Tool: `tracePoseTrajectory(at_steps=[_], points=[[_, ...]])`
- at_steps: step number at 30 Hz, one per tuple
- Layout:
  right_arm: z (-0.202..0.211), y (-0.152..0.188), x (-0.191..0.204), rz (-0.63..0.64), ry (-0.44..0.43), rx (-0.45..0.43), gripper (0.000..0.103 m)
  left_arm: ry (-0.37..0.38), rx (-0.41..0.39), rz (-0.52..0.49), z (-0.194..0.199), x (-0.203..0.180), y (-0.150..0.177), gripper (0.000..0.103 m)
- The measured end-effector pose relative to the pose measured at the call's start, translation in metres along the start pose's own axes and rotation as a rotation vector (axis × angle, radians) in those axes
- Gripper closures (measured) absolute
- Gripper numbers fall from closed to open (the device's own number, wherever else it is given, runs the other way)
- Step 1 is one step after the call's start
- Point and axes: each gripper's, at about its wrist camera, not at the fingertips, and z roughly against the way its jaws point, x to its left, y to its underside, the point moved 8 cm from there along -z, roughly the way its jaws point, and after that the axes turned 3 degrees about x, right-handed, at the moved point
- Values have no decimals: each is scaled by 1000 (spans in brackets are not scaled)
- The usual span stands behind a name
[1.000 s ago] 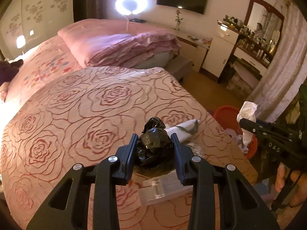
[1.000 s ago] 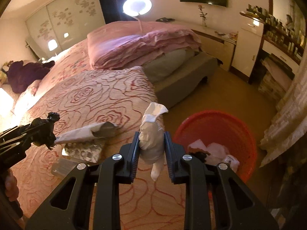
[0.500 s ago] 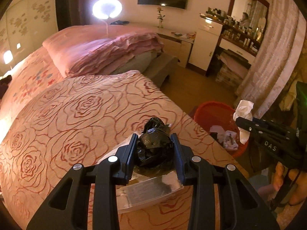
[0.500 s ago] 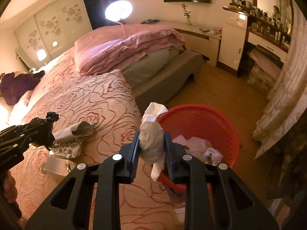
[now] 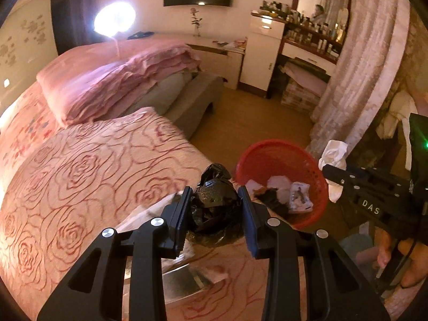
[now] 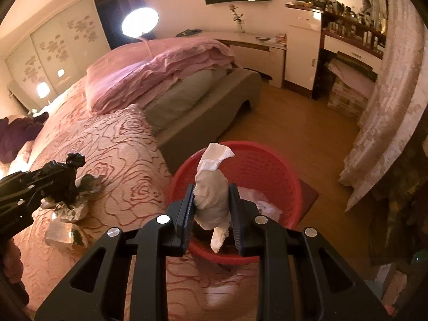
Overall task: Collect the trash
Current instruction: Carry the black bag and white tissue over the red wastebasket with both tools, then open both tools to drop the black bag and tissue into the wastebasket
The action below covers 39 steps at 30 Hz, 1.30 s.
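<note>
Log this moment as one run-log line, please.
left gripper: shut on black bag | right gripper: shut on white tissue, over red basket | stage: carrying

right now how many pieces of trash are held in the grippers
2: a crumpled black plastic bag between the left gripper fingers over the bed edge, and a white tissue in the right gripper above the red basket.

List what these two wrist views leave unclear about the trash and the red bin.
- Red bin: right wrist view, its near rim and part of the contents sit behind the white tissue and the right gripper.
- Clear wrapper on the bed: left wrist view, blurred and mostly behind the left gripper and black bag.
- Bin contents: scraps too small to identify.
</note>
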Motion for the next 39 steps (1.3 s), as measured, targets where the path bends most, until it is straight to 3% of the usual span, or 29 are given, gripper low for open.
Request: tracePoseTrajectory(at_steps=[12,30,33,36,38,39], points=[[-9,1,-41,-57,47,14,78,91,57,-49,-39,-50,-16,70],[-52,6,-64,-44,55,109,78,123,177,-124,-102,-89,-13,69],[-56,5,-66,-48,50,118,75,135,193,-132,-107,-91,-11,64],[-58,6,-67,-58,43,125,59,142,203,-122,-109,-89,-9,55],[-59,6,-70,-69,47,127,55,138,197,-112,-109,-86,-10,41],[-60,7,-70,-73,47,129,54,134,190,-106,-108,-84,-11,39]])
